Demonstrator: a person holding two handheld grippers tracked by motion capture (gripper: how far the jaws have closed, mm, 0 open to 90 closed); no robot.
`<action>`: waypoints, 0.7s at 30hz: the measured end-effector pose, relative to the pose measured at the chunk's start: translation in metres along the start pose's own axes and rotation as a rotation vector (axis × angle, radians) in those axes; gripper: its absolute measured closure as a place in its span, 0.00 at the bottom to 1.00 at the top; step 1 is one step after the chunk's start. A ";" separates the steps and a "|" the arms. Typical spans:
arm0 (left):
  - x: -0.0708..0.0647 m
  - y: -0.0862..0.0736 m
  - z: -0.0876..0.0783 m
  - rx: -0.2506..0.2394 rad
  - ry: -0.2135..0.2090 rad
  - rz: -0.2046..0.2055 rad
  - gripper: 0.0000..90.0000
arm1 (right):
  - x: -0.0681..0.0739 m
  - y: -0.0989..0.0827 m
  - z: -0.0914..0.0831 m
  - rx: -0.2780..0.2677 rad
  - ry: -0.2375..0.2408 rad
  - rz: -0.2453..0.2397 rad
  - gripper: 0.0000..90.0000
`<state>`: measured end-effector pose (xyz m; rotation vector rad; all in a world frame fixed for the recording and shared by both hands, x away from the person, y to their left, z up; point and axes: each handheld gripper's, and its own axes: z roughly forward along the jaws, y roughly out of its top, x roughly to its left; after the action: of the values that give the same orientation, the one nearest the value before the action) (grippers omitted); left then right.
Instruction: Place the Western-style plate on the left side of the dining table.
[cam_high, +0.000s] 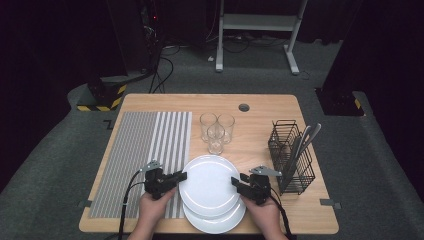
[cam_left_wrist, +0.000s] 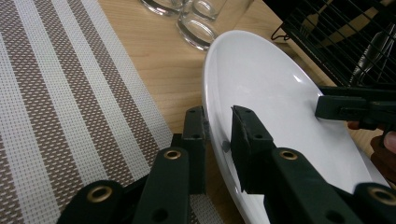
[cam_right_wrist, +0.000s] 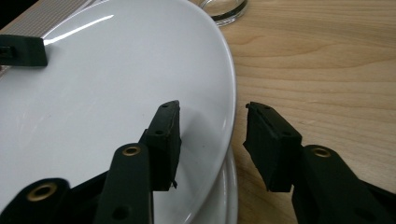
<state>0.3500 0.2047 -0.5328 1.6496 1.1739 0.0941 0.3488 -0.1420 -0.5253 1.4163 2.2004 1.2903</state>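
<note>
Pale wood, the table (cam_high: 280, 107) carries everything, and the work sits at its near edge, where the two hands can reach it. A striped mat (cam_high: 135, 150) lies to the outer side of the left gripper (cam_high: 181, 175), bare and flat, most likely the place a plate is meant to go. Between the two grippers lies the stack: a top plate (cam_high: 207, 180) shifted a little away from the person on the lower plate (cam_high: 220, 222), so that its rim stands free on both sides and can be pinched.

The left gripper has its jaws closed narrowly on the top plate's left rim, one jaw above the rim and one below it; in the left gripper view the plate (cam_left_wrist: 261, 84) runs straight out from between the pads, so it is held there. The right gripper (cam_high: 235, 180) straddles the opposite rim with its jaws parted. In the right gripper view the rim (cam_right_wrist: 229, 93) passes between them with a gap on either side, so this side does not grip at present.

Beyond the right gripper stands a black wire basket (cam_high: 292, 157) holding cutlery (cam_high: 305, 137), upright so the handles can be taken. Three glasses (cam_high: 216, 127) cluster past the plates, clear of them, so a lift toward the mat should not knock them.
</note>
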 end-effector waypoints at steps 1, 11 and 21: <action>0.000 0.000 0.000 0.000 0.001 0.001 0.84 | 0.000 -0.001 0.001 -0.003 0.009 0.005 0.60; -0.007 -0.001 -0.014 -0.019 0.037 0.022 0.70 | 0.004 -0.003 0.000 -0.018 0.007 -0.010 0.66; -0.025 -0.013 -0.026 0.053 0.084 0.049 0.55 | 0.004 -0.005 0.000 -0.028 0.005 -0.014 0.66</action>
<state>0.3136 0.2040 -0.5197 1.7359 1.2087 0.1655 0.3431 -0.1393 -0.5281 1.3861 2.1829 1.3165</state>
